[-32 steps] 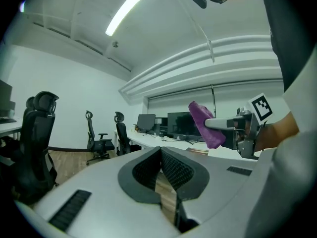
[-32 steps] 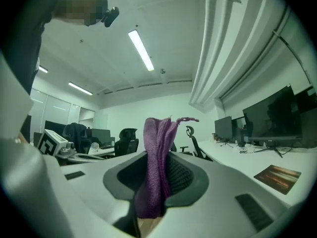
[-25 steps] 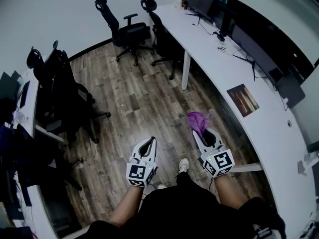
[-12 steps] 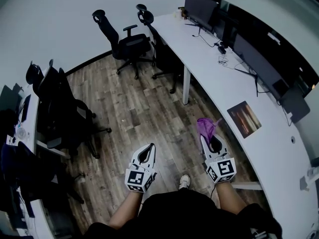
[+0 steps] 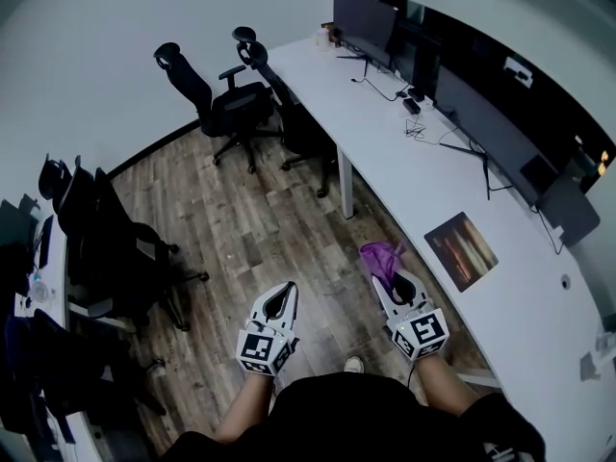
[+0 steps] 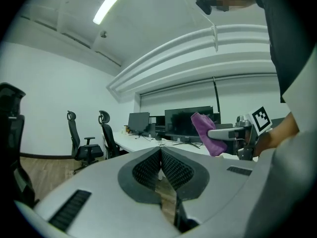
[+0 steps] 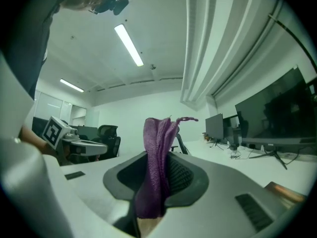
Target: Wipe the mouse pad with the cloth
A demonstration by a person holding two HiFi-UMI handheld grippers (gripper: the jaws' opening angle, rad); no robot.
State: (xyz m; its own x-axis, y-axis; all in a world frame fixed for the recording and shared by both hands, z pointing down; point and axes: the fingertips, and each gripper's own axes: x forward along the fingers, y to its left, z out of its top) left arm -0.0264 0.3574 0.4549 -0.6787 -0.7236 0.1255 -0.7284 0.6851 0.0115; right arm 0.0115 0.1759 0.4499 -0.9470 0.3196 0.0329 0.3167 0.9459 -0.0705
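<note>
A purple cloth (image 5: 382, 256) (image 7: 157, 167) is pinched in my right gripper (image 5: 395, 282), which is shut on it and held over the wooden floor just left of the long white desk (image 5: 404, 162). The mouse pad (image 5: 461, 250), a dark rectangle with an orange-brown picture, lies flat on the desk to the right of that gripper; its corner shows in the right gripper view as mouse pad (image 7: 287, 191). My left gripper (image 5: 280, 301) (image 6: 160, 168) hangs over the floor with its jaws shut and empty. The cloth (image 6: 208, 133) also appears in the left gripper view.
Monitors (image 5: 462, 94), cables and a small box stand along the desk's back. Two black office chairs (image 5: 217, 99) sit near the desk's far end. More chairs (image 5: 106, 248) and a second desk (image 5: 29, 287) crowd the left. The person's legs fill the bottom.
The view has shifted so the desk and mouse pad lie closer to my right gripper. Both grippers keep their poses, the cloth still held in the right one.
</note>
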